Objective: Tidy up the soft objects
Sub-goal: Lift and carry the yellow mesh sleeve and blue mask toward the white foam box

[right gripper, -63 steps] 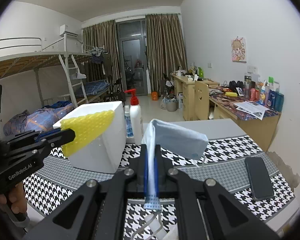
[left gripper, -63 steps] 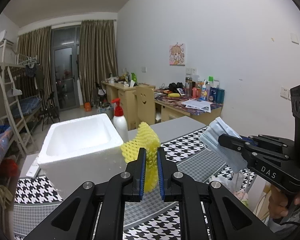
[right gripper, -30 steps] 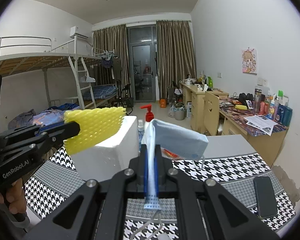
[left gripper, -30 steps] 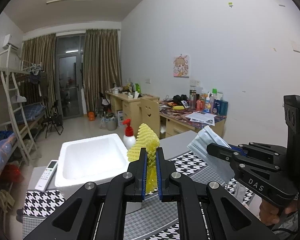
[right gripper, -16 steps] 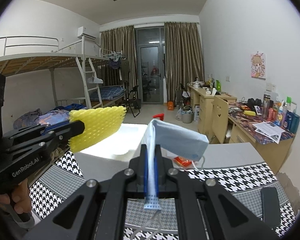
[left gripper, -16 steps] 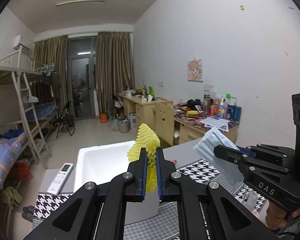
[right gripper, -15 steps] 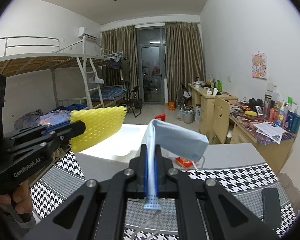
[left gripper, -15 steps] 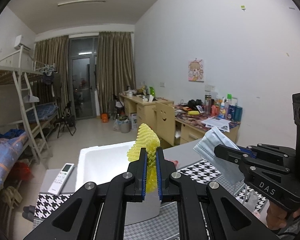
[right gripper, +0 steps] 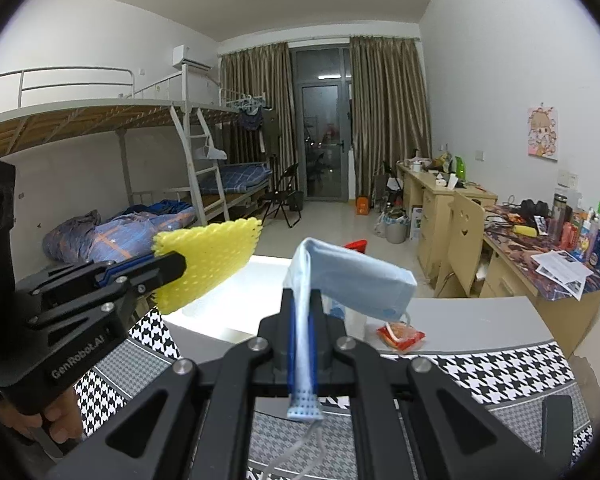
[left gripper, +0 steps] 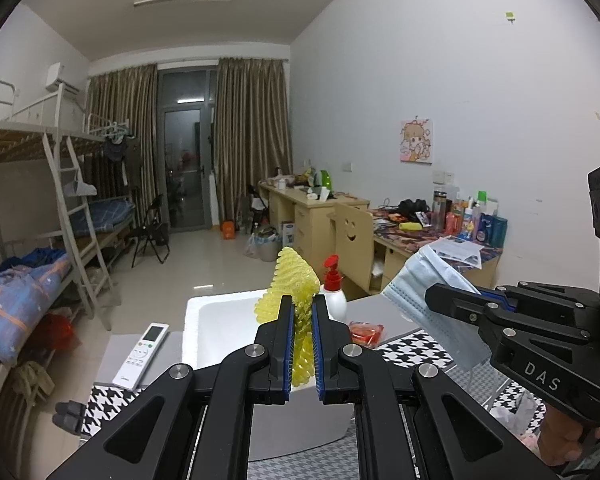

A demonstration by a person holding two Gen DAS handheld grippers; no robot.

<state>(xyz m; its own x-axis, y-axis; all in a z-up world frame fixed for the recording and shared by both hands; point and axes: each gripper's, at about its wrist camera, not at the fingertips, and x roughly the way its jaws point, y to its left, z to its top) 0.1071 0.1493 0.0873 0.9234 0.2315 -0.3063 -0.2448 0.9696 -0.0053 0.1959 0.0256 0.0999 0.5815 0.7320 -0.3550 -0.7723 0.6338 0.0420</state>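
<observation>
My left gripper (left gripper: 300,312) is shut on a yellow foam net (left gripper: 294,280), held upright above the white foam box (left gripper: 216,320). From the right wrist view the same yellow foam net (right gripper: 212,264) sticks out of the left gripper (right gripper: 172,266) over the white foam box (right gripper: 236,292). My right gripper (right gripper: 300,312) is shut on a folded light-blue face mask (right gripper: 356,276), its ear loops dangling below. In the left wrist view the face mask (left gripper: 424,300) hangs from the right gripper (left gripper: 436,296), to the right of the box.
A white pump bottle with a red top (left gripper: 334,292) and a red snack packet (left gripper: 366,332) stand behind the box. A remote control (left gripper: 142,354) lies at the left on the houndstooth tablecloth (right gripper: 500,368). A dark phone (right gripper: 556,428) lies at the right. A hand (right gripper: 56,424) holds the left gripper.
Both grippers have moved level and a little up toward the foam box, each keeping its hold. The box now sits lower and closer under the net and mask.
</observation>
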